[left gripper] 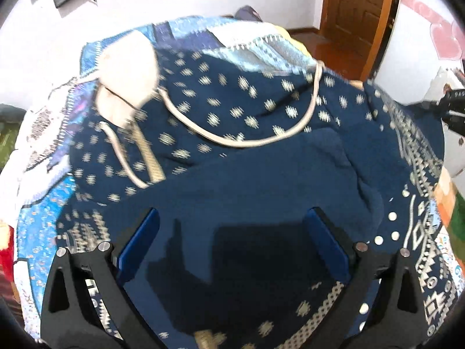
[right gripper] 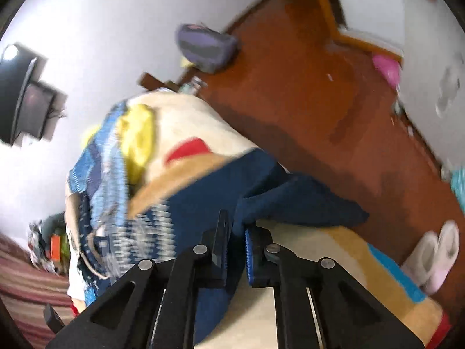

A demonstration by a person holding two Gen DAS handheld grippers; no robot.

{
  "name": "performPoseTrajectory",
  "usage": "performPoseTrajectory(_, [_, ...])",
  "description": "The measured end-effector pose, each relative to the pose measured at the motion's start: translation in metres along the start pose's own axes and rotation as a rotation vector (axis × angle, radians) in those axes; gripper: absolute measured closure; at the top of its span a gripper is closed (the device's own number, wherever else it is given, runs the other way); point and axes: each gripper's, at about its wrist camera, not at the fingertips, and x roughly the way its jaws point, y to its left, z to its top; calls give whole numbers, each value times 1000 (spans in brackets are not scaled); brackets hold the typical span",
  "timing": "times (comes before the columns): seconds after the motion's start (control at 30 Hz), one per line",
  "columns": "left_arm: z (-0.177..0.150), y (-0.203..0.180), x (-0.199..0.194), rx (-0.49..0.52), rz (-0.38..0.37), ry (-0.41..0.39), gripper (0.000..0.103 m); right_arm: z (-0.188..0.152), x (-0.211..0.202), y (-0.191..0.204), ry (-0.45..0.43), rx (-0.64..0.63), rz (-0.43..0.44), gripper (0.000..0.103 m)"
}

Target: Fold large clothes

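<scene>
On the bed, spread over its patchwork quilt, lay the navy patterned garment I had to fold, a cream drawstring looping across it. My left tool hovered above the plain navy part, jaws apart and empty. My right tool was clamped together on a fold of the garment's hanging edge at the bed's side. I judged the cloth soft, floppy and fairly heavy for knitwear, likely to sag and drag; corners or hems looked like the best places to hold. Beyond the bed, a purple bag and pale slippers sat on the wooden floor, well clear. Only the loose drawstring seemed likely to snag.
</scene>
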Motion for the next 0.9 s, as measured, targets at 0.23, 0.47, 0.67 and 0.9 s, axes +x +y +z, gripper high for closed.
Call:
performPoseTrajectory(0.23, [-5,41,-50,-83,14,-93,1,-9,-66,114,-111,-230,160,96])
performPoseTrajectory(0.47, [-24,86,-91,-157,43,-149,1,-76,-75,239,-49,-456,324,97])
performPoseTrajectory(0.67, [-58,122,-108,-224,61,-144,1,-164,-1,289,168,-568,293,97])
performPoseTrajectory(0.9, [-98,146,-107,-254,85,-93,1,-222,74,265,343,-567,96,96])
